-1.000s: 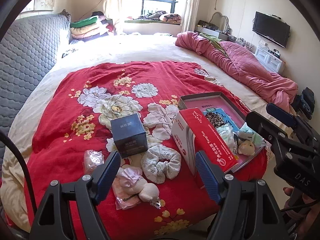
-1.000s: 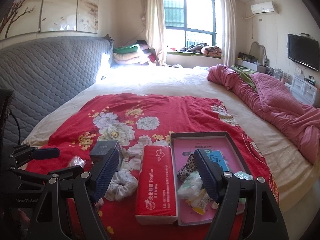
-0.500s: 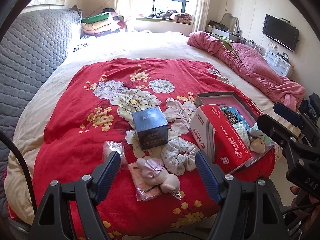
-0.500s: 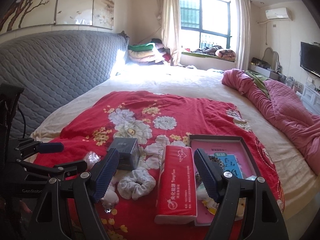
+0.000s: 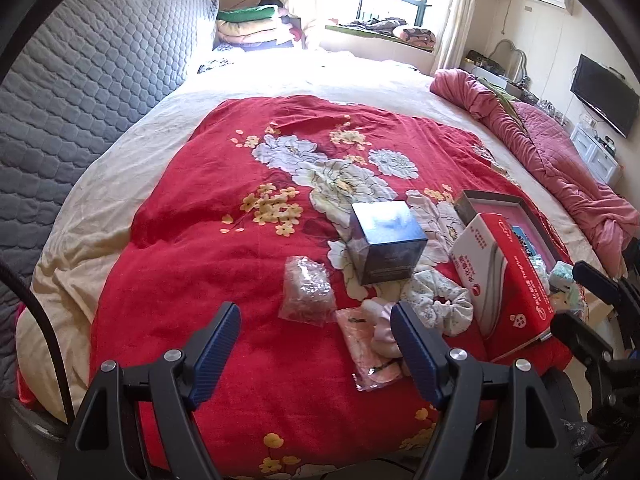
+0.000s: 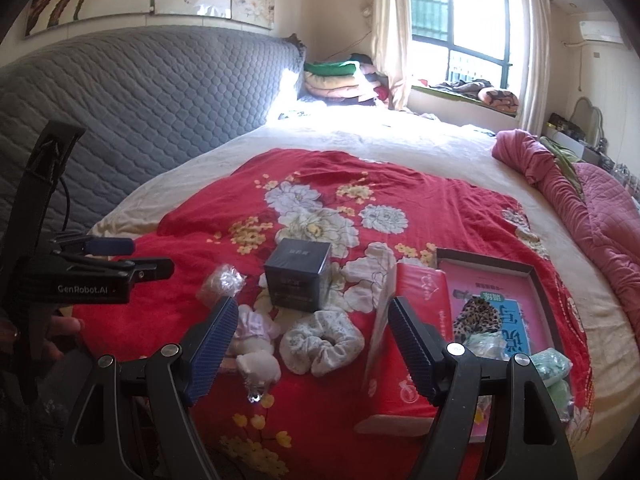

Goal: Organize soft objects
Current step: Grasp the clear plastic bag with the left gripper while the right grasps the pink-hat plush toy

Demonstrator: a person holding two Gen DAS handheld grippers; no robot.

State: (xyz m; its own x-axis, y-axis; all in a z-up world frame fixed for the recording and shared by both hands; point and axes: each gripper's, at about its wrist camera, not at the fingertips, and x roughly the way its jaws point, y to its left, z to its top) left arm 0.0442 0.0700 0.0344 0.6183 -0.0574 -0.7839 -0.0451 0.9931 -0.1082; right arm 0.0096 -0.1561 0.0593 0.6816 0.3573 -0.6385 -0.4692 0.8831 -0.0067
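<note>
On the red floral blanket [image 5: 200, 240] lie a white flowered scrunchie [image 5: 438, 306] [image 6: 320, 340], a small plush doll in a pink dress [image 6: 256, 344] partly in a clear bag [image 5: 370, 354], and a crinkled clear packet [image 5: 306, 290] [image 6: 222, 282]. A dark blue box [image 5: 386, 242] [image 6: 298, 278] stands behind them. My left gripper [image 5: 316, 344] hovers open over bare blanket just left of the doll. My right gripper [image 6: 310, 338] is open above the scrunchie, nothing between its fingers.
A red tissue pack [image 5: 506, 272] [image 6: 404, 344] stands on edge beside a shallow pink-lined tray [image 6: 532, 276] holding a leopard scrunchie [image 6: 478, 316], a booklet and soft pale green bits. A crumpled pink quilt [image 5: 560, 168] lies right, a grey padded headboard [image 6: 140, 100] left.
Both views have shifted: the objects slid rightward in the left wrist view and the scene drew closer in the right. The left gripper now sits left of the doll. Both stayed open.
</note>
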